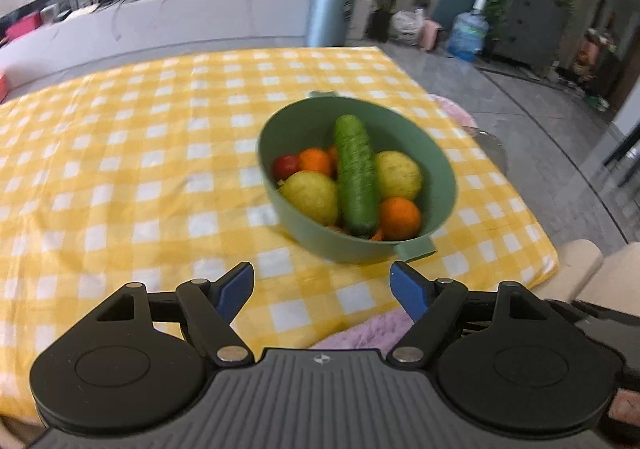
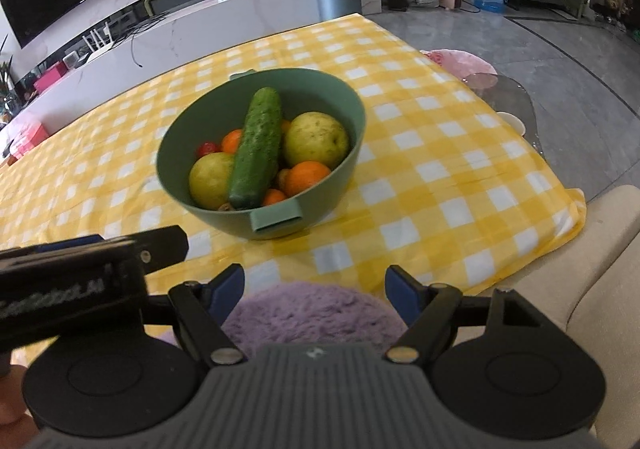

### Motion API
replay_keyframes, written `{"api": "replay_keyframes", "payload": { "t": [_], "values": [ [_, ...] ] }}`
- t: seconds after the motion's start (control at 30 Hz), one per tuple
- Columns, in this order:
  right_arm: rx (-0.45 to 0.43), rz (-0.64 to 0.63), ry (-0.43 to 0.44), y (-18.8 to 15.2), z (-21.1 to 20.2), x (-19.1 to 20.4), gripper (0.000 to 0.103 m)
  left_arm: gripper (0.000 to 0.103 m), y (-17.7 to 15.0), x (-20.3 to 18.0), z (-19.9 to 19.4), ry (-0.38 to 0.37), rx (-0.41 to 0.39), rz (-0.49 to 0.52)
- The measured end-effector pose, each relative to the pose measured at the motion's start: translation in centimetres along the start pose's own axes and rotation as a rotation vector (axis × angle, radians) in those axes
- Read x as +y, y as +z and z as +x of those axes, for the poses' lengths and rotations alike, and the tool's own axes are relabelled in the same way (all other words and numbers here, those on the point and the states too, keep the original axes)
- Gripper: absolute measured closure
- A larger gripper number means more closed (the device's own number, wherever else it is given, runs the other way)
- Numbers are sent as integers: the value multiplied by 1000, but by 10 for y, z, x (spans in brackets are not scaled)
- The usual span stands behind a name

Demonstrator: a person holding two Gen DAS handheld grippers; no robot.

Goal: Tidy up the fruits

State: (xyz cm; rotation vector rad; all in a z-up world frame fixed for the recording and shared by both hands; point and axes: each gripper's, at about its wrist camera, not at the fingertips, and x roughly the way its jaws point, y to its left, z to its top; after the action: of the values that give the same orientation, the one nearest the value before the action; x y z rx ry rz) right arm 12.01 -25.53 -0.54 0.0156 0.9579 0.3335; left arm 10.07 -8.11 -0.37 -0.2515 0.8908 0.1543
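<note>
One yellow checked tablecloth (image 2: 440,153) fills mid-frame; on it, centre, sits the green bowl (image 2: 224,217) holding a cucumber (image 2: 258,145), pears and oranges. Left gripper (image 1: 322,289) and right gripper (image 2: 314,287), bottom, both gape empty.

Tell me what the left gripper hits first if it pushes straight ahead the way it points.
Probably the near wall of the green bowl, around its handle; the open left gripper holds nothing. Depth is unclear, so it might meet the checked tablecloth first.

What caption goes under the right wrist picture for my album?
Round green plastic bowl holding a long green cucumber, pears and oranges on a yellow checked tablecloth, the open right gripper empty.
</note>
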Motion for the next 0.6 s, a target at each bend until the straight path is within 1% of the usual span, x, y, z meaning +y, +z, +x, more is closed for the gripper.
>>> {"api": "replay_keyframes", "payload": {
  "t": [0.13, 0.27, 0.37, 0.6],
  "values": [
    [6, -20, -12, 0, -3, 8, 29, 12, 0, 1, -4, 32, -6, 14],
    [13, -32, -10, 0, -2, 17, 29, 13, 1, 7, -4, 50, 15, 19],
    [22, -39, -11, 0, -1, 24, 28, 16, 3, 13, -5, 46, 28, 4],
    [32, -27, -14, 5, -3, 35, 28, 16, 6, 28, -10, 12, 14, -34]
  ]
}}
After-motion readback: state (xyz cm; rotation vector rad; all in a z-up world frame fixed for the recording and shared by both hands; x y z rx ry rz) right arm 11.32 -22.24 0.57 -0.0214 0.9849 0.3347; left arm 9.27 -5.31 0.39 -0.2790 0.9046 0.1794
